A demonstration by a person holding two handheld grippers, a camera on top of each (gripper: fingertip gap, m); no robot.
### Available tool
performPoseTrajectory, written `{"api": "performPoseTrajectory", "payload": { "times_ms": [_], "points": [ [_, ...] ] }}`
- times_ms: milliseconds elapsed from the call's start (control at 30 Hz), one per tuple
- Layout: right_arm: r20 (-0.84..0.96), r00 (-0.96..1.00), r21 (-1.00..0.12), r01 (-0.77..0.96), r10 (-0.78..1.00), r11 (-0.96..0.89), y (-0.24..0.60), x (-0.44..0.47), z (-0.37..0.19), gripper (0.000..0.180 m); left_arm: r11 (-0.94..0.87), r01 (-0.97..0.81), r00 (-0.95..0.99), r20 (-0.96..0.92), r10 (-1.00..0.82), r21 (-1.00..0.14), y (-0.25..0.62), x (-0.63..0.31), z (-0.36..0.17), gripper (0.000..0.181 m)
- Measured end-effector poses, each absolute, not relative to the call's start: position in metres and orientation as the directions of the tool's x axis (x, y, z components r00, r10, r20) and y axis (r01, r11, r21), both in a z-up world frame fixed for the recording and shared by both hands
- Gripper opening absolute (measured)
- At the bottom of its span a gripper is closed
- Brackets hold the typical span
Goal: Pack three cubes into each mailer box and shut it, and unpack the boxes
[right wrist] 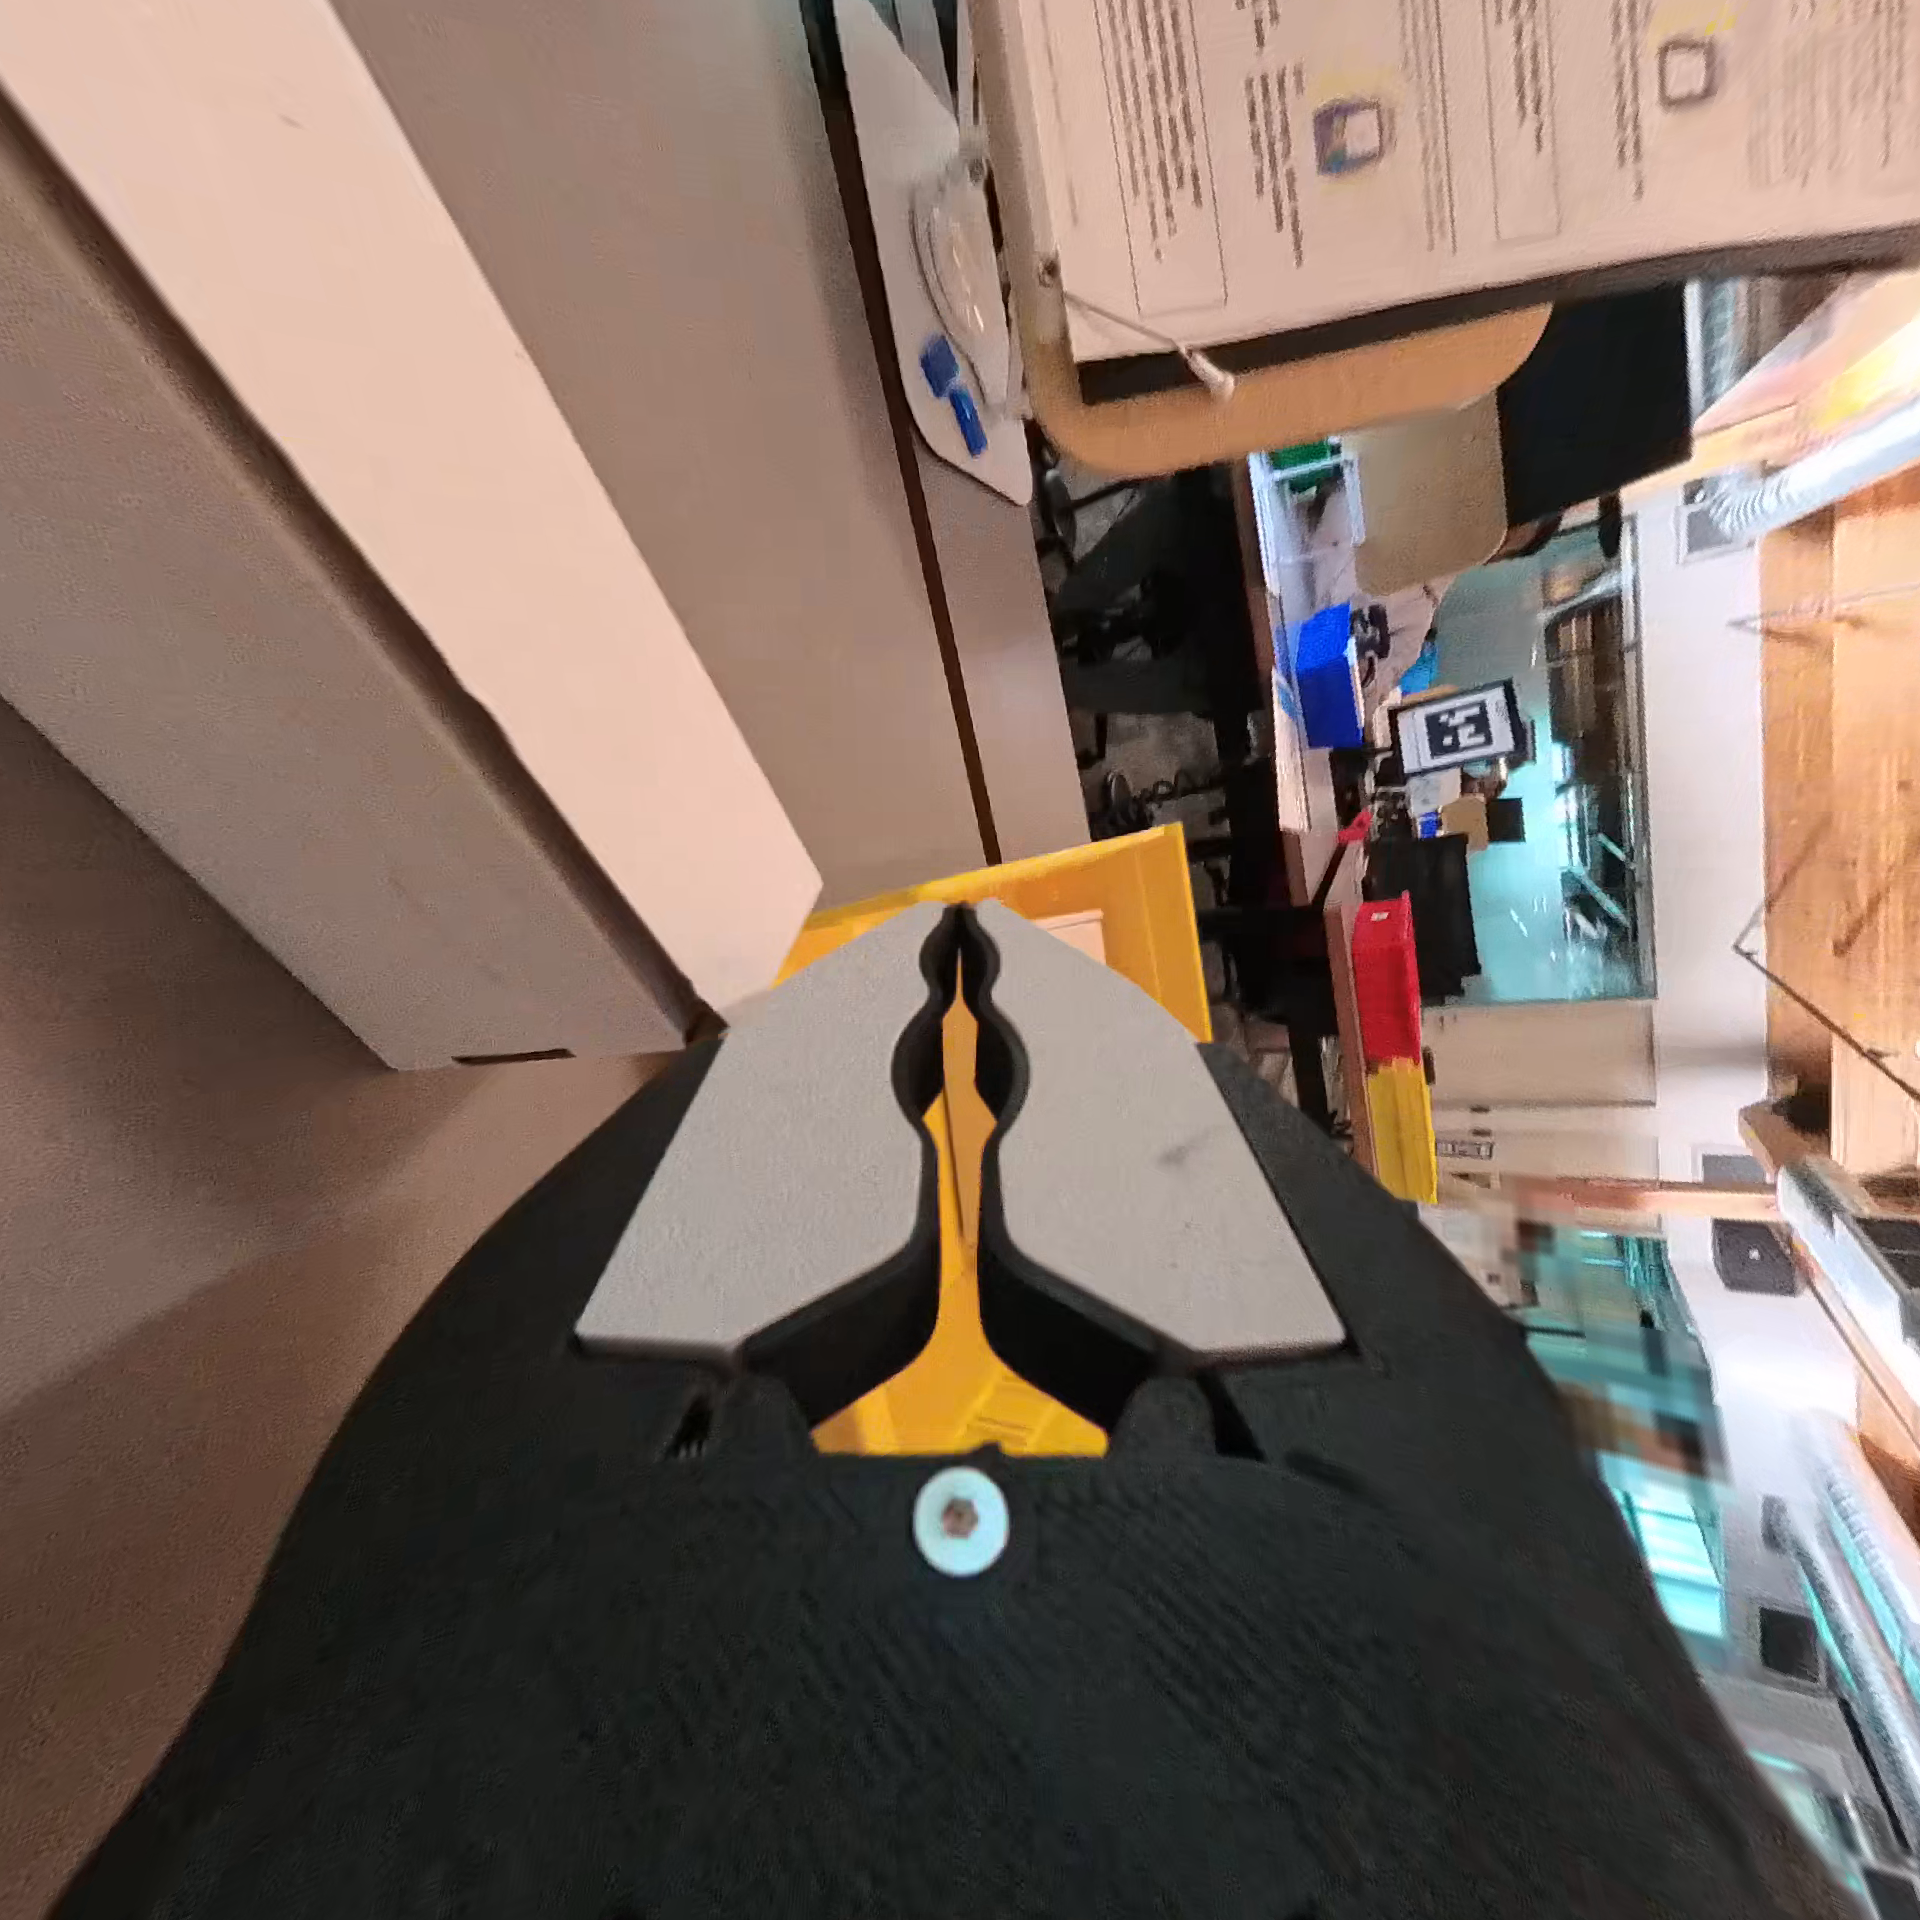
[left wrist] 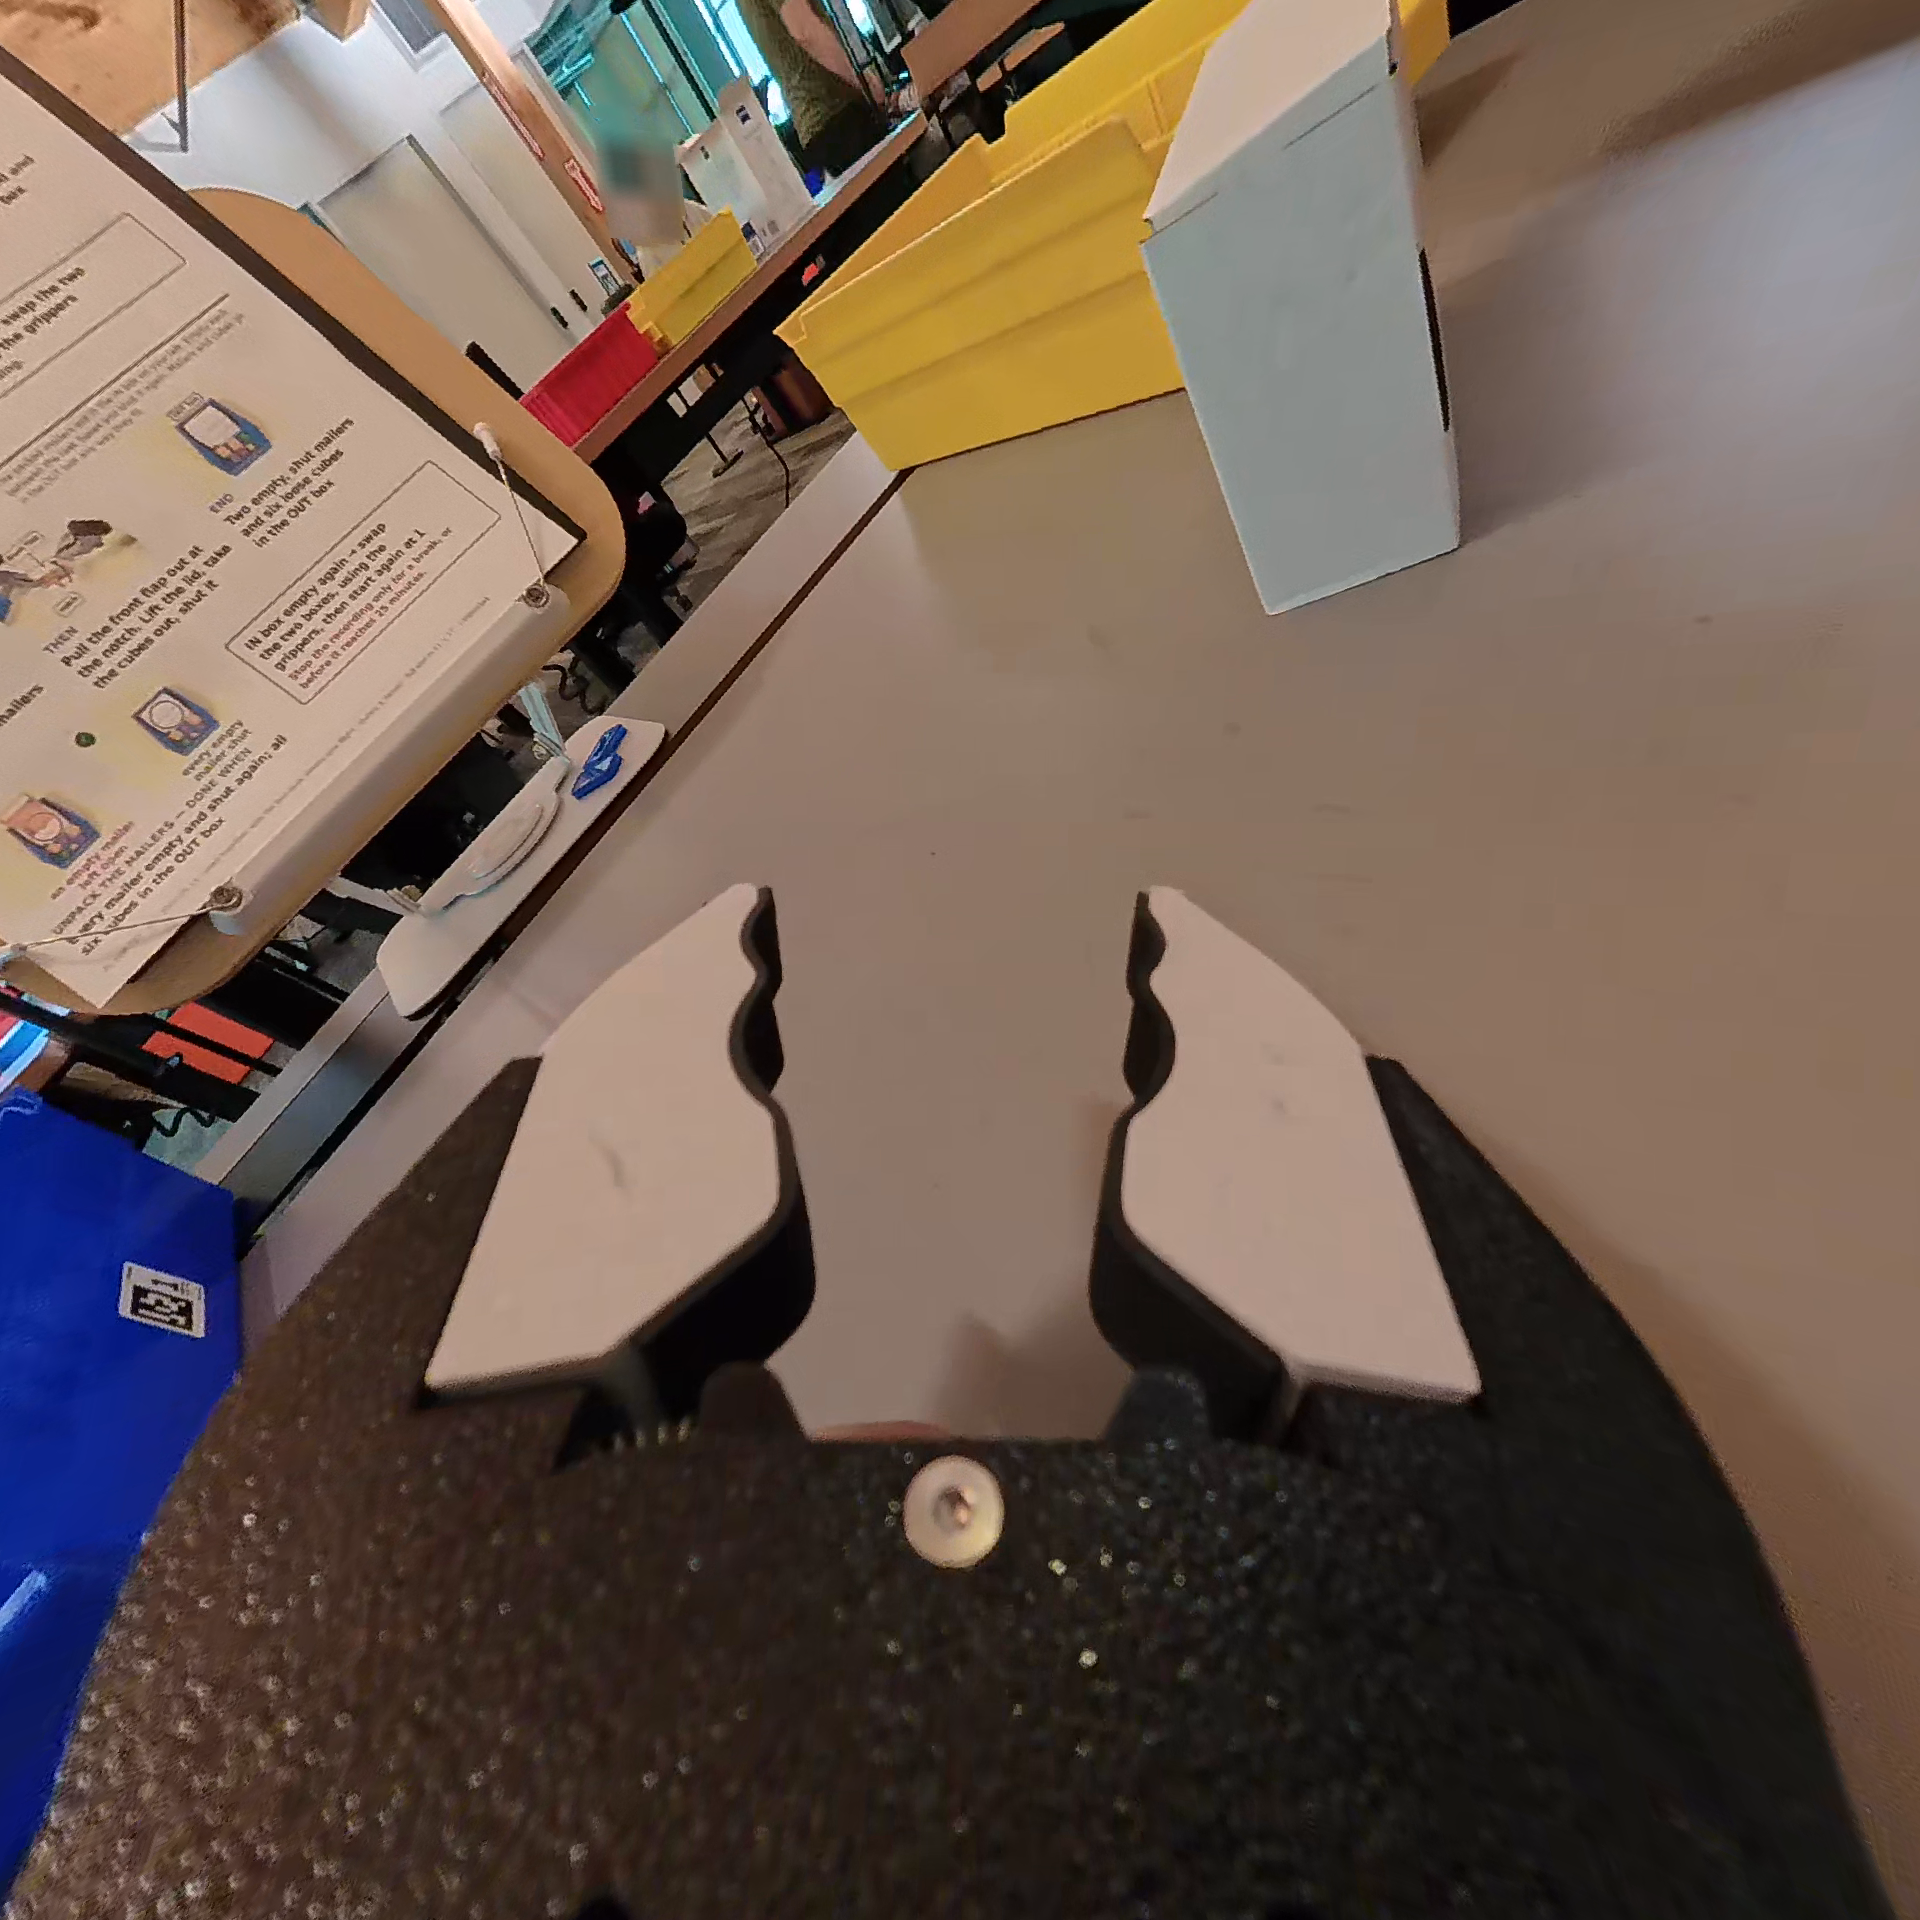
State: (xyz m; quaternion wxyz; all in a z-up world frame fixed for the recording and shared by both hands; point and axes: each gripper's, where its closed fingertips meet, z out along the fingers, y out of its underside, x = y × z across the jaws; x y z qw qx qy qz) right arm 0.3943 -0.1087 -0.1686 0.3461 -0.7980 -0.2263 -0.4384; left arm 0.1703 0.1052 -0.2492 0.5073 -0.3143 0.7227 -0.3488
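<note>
One white mailer box [left wrist: 1320, 343] stands on the tabletop [left wrist: 1247, 831] in the left wrist view, beside two stacked yellow bins [left wrist: 987, 343]. One instruction board [left wrist: 208, 520] leans nearby. Two hand-held grippers appear, one per view, and no cubes are visible.

Left wrist view low over table [left wrist: 1351, 831] — right rolled sideways; both share mailer box [left wrist: 1309, 343], yellow bin [right wrist: 1132, 883].

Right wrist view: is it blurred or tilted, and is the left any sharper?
Right wrist view: rolled sideways, motion smear on the white cardboard mailer box and instruction sheet. Left wrist view: sharper, tilted, wide-angle bending at the edges, soft shadow beside the mailer box.
</note>
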Motion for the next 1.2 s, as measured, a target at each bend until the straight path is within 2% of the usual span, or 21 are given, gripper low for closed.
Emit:
{"api": "performPoseTrajectory", "payload": {
  "times_ms": [100, 133, 267, 400, 467, 567, 700, 833, 967, 1033, 1167, 1200],
  "points": [
    [0.901, 0.419, -0.235, 0.686, 0.110, -0.689, -0.115, 0.391, -0.180, 0.000, 0.569, -0.109, -0.295, -0.520, -0.801, -0.815, 0.104, 0.171, -0.252, 0.064],
    [0.900, 0.417, -0.225, 0.694, 0.127, -0.684, -0.115, 0.388, -0.186, 0.000, 0.574, -0.109, -0.296, -0.525, -0.798, -0.811, 0.104, 0.172, -0.252, 0.064],
    [0.892, 0.441, -0.274, 0.699, 0.097, -0.660, -0.112, 0.385, -0.190, 0.000, 0.587, -0.113, -0.297, -0.536, -0.790, -0.802, 0.103, 0.172, -0.254, 0.064],
    [0.908, 0.414, -0.261, 0.687, 0.070, -0.678, -0.115, 0.391, -0.182, 0.000, 0.593, -0.109, -0.299, -0.543, -0.785, -0.798, 0.103, 0.172, -0.254, 0.064],
    [0.886, 0.459, -0.303, 0.677, 0.062, -0.671, -0.115, 0.391, -0.183, 0.000, 0.590, -0.108, -0.298, -0.540, -0.787, -0.800, 0.103, 0.172, -0.254, 0.063],
    [0.887, 0.450, -0.264, 0.678, 0.104, -0.686, -0.116, 0.392, -0.189, 0.000, 0.588, -0.108, -0.299, -0.538, -0.788, -0.801, 0.103, 0.172, -0.254, 0.063],
    [0.874, 0.476, -0.282, 0.664, 0.101, -0.692, -0.117, 0.394, -0.190, 0.000, 0.599, -0.102, -0.298, -0.550, -0.780, -0.794, 0.102, 0.172, -0.254, 0.063],
    [0.821, 0.563, -0.346, 0.625, 0.097, -0.700, -0.118, 0.393, -0.201, 0.000, 0.607, -0.097, -0.298, -0.559, -0.774, -0.789, 0.101, 0.172, -0.254, 0.063],
    [0.792, 0.611, -0.460, 0.569, -0.025, -0.682, -0.120, 0.393, -0.202, 0.000, 0.602, -0.106, -0.306, -0.550, -0.777, -0.791, 0.101, 0.172, -0.255, 0.063],
    [0.810, 0.585, -0.451, 0.575, -0.042, -0.683, -0.120, 0.393, -0.201, 0.000, 0.599, -0.111, -0.306, -0.546, -0.780, -0.793, 0.102, 0.173, -0.256, 0.063],
    [0.799, 0.600, -0.420, 0.606, 0.040, -0.676, -0.121, 0.389, -0.193, 0.000, 0.586, -0.098, -0.292, -0.540, -0.790, -0.804, 0.103, 0.172, -0.252, 0.063],
    [0.804, 0.595, -0.455, 0.627, 0.010, -0.632, -0.118, 0.386, -0.177, 0.014, 0.581, -0.089, -0.286, -0.538, -0.793, -0.809, 0.103, 0.171, -0.251, 0.063]
  ]
}}
